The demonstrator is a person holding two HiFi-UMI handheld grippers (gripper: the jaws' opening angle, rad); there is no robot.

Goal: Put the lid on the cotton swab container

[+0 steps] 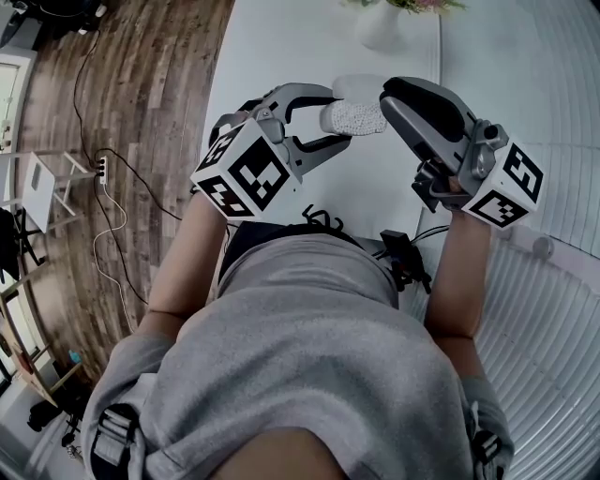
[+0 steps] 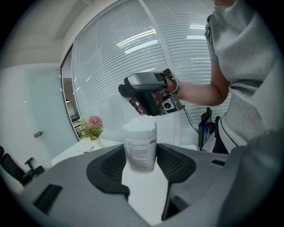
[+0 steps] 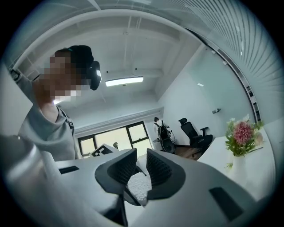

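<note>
A clear cotton swab container (image 2: 141,146), packed with white swabs and uncovered at the top, stands upright between the pads of my left gripper (image 2: 141,160), which is shut on it. In the head view the container (image 1: 358,118) is held above the white table by the left gripper (image 1: 330,117). My right gripper (image 1: 387,95) is just above and to the right of it. Its narrow jaws appear shut on a pale translucent lid (image 1: 361,86) over the swabs. From the right gripper (image 3: 138,170) the swabs (image 3: 140,186) show just below the jaws.
A white vase of pink flowers (image 1: 380,23) stands at the far side of the white table (image 1: 281,56). Slatted window blinds (image 1: 562,309) run along the right. Wooden floor with a cable (image 1: 108,197) lies to the left. An office chair (image 3: 193,131) stands beyond.
</note>
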